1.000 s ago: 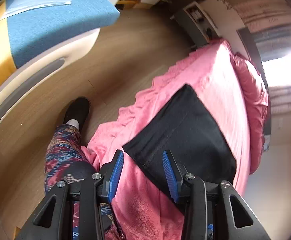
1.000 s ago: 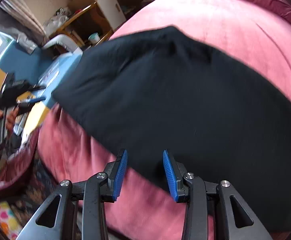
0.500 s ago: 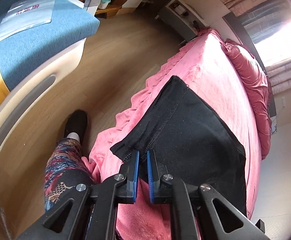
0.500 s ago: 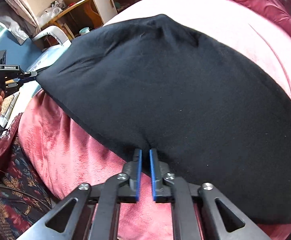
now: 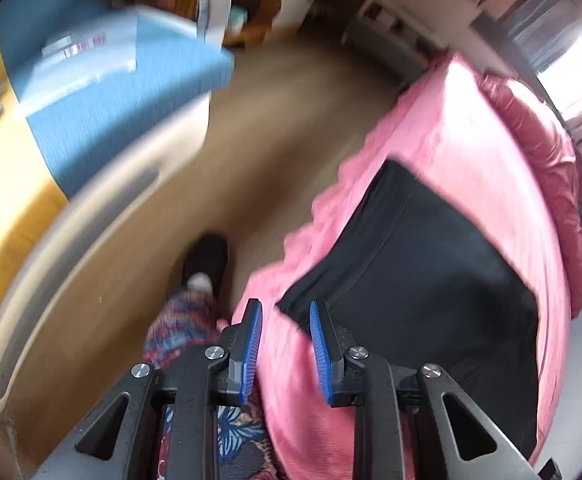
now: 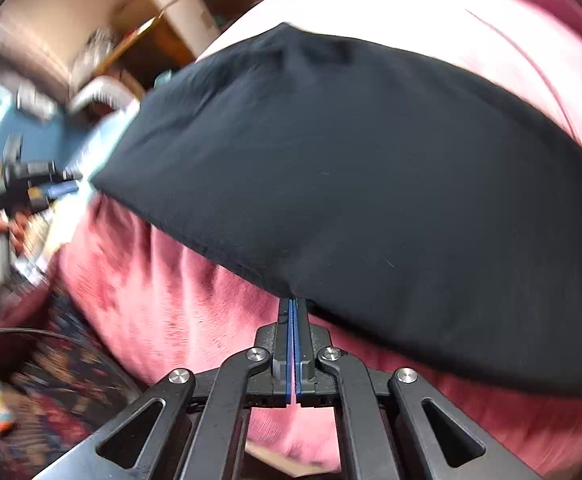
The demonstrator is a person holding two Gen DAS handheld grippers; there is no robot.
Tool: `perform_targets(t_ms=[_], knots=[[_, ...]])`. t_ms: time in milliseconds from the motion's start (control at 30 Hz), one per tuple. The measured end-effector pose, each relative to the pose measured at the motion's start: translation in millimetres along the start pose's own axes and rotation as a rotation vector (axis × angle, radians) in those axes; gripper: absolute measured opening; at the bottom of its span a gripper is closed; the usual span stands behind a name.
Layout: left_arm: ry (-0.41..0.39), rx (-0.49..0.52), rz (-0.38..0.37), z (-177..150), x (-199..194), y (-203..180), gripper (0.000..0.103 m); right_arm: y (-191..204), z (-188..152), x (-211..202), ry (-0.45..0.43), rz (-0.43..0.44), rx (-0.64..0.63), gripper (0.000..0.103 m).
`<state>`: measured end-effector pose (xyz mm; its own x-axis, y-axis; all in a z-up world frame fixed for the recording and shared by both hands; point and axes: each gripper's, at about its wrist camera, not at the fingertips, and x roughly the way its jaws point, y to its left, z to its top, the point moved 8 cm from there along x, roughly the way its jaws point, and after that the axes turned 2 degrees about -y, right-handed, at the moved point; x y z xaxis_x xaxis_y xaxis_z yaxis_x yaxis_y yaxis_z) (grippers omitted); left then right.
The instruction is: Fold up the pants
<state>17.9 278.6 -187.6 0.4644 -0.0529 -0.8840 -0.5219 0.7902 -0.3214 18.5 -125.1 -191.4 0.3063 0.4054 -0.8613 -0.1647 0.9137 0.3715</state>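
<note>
Two grippers point steeply down at a pink-blanketed bed (image 5: 491,152). Left gripper (image 5: 283,320) jaws parting, nothing pinched; black pants (image 5: 431,280) corner lies just past the tips. Right gripper (image 6: 293,308) pressed together, pinching the near edge of the folded pants (image 6: 351,168) on the bed. Both views motion-blurred; a patterned leg (image 5: 183,320) partly hidden behind the left gripper.
</note>
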Motion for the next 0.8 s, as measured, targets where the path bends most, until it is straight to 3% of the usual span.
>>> perform_targets(t_ms=[67,133,167,200,300,400,633,700,800], knots=[[-0.079,0.094,-0.033,6,-19,-23,0.025,-20,-7,-17,-0.03,-0.006,0.083,0.006],[-0.095,0.226,-0.109,0,-28,-58,0.027,-39,-15,-32,-0.054,-0.043,0.148,0.022],[-0.077,0.303,-0.17,-9,-30,-81,0.029,-46,-19,-39,-0.058,-0.054,0.178,0.037],[-0.056,0.364,-0.217,-19,-30,-98,0.03,-53,-24,-45,-0.066,-0.057,0.216,0.045],[0.014,0.586,-0.29,-63,-19,-152,0.031,-75,-34,-55,-0.094,-0.025,0.373,0.045],[0.108,0.69,-0.338,-102,-1,-184,0.031,-100,-39,-63,-0.145,0.014,0.526,0.045],[0.257,0.803,-0.352,-151,29,-207,0.03,-132,-37,-61,-0.216,0.088,0.712,0.029],[0.278,0.822,-0.351,-158,31,-204,0.03,-133,-38,-56,-0.215,0.079,0.731,0.012],[0.301,0.841,-0.344,-165,35,-196,0.029,-136,-44,-58,-0.199,0.047,0.709,0.006]])
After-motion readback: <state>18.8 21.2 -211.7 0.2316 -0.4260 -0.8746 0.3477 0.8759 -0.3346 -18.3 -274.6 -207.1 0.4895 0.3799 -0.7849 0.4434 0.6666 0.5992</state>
